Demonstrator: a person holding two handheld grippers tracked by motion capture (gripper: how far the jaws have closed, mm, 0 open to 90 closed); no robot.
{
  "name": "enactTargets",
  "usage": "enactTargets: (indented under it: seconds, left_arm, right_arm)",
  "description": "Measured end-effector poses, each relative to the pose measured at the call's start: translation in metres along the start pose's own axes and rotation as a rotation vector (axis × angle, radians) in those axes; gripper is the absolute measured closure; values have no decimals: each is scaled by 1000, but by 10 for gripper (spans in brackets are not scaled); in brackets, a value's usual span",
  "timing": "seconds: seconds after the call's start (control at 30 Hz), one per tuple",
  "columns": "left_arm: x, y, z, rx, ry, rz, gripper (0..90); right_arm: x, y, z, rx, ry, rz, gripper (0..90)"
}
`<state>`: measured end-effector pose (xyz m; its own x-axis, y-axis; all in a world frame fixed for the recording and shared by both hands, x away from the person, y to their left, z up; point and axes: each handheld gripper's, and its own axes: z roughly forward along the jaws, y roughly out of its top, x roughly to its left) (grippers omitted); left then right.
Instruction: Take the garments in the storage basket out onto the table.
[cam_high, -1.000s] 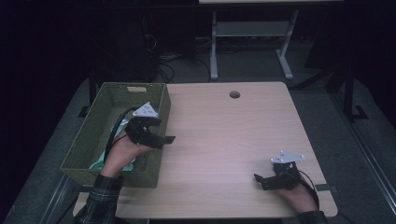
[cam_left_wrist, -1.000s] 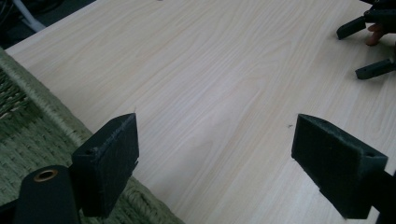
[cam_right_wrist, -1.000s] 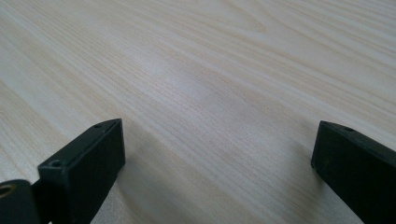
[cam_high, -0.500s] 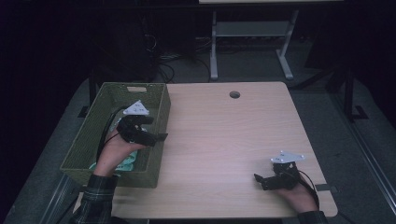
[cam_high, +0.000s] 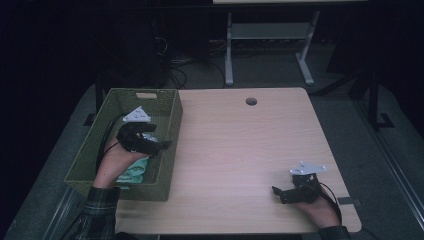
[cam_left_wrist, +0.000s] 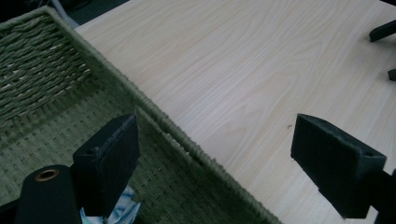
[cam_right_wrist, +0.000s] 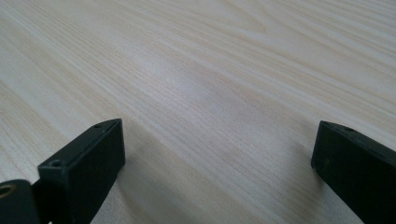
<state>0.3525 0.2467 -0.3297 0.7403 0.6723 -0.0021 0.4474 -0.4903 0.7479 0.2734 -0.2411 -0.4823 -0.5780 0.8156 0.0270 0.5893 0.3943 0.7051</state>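
While your left claw (cam_high: 161, 145) hung wide open and empty over the green basket (cam_high: 167, 113), the pale cloth (cam_high: 134, 170), seemingly crumpled, lay below it, so your next move called for dipping down to pinch it.

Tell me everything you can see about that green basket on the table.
The green basket is a rectangular, open-topped bin of woven, wicker-like material, with a slot handle cut in its far end wall. It sits upright at the left edge of the wooden table. Inside lies a pale, light green and white bundle, too dim to identify. The left gripper hangs over its right wall, jaws open.
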Motion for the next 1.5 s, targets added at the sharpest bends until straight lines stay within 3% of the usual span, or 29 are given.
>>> enactTargets:
  seconds: [0.77,1.5]
  left_arm:
    - [28,-23,-10,25,79,-40,148]
    - [45,-52,4,92,112,-88,148]
  right_arm:
    - [0,0,0,0,0,-1,24]
    - [0,0,0,0,0,0,23]
